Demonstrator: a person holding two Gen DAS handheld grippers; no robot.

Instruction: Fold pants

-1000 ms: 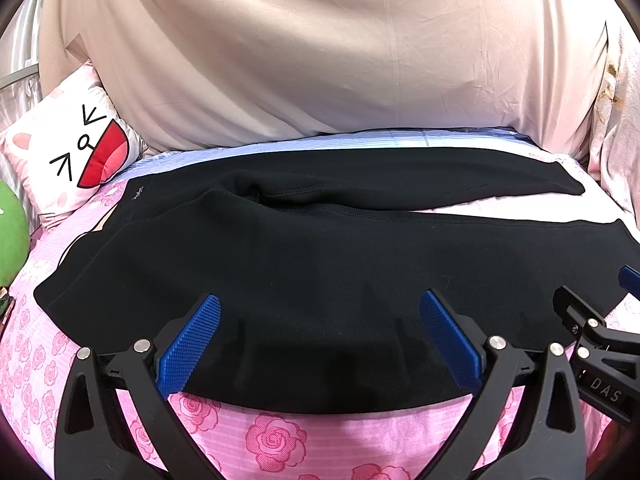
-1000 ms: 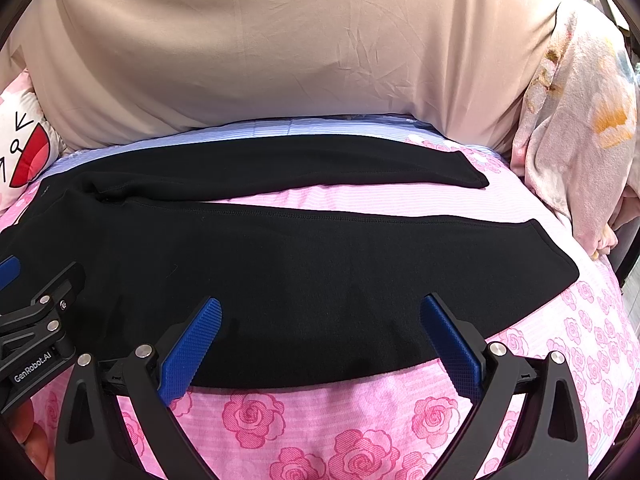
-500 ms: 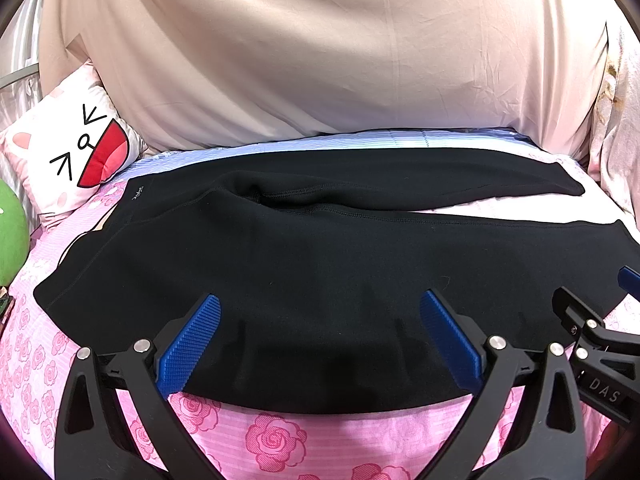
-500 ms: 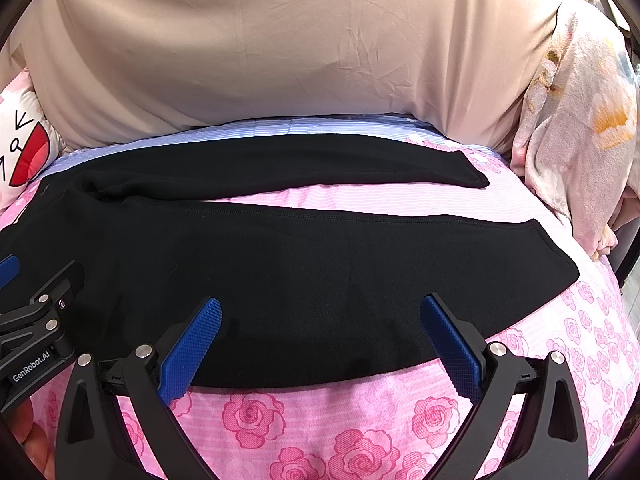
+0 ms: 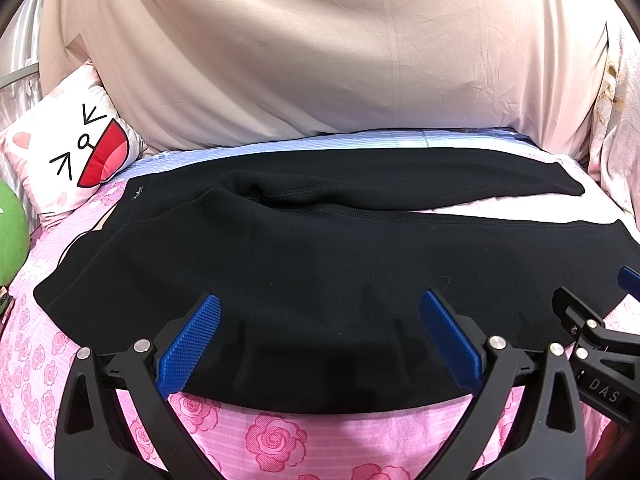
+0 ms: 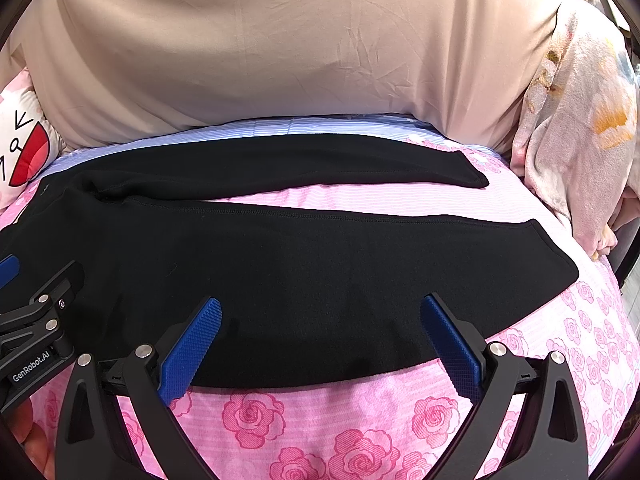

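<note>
Left wrist view: white cat-face cushion [image 5: 76, 156] far left, green plush ball [image 5: 10, 240] at left edge, large beige quilt [image 5: 320, 52] heaped along far side. Right wrist view: pale floral blanket [image 6: 580, 128] bunched at far right. Nothing lying between fingers and garment.

Black knit pants [image 5: 320, 264] spread flat, waist left, legs running right and splayed apart, near hem edge just beyond both tools. Left gripper [image 5: 320, 344] spread wide, blue pads empty, poised over near edge toward waist. Right gripper [image 6: 320, 344] likewise spread and empty, over near leg.

Pink rose-print bedsheet [image 6: 280, 420] underneath; lilac striped band at far edge.
</note>
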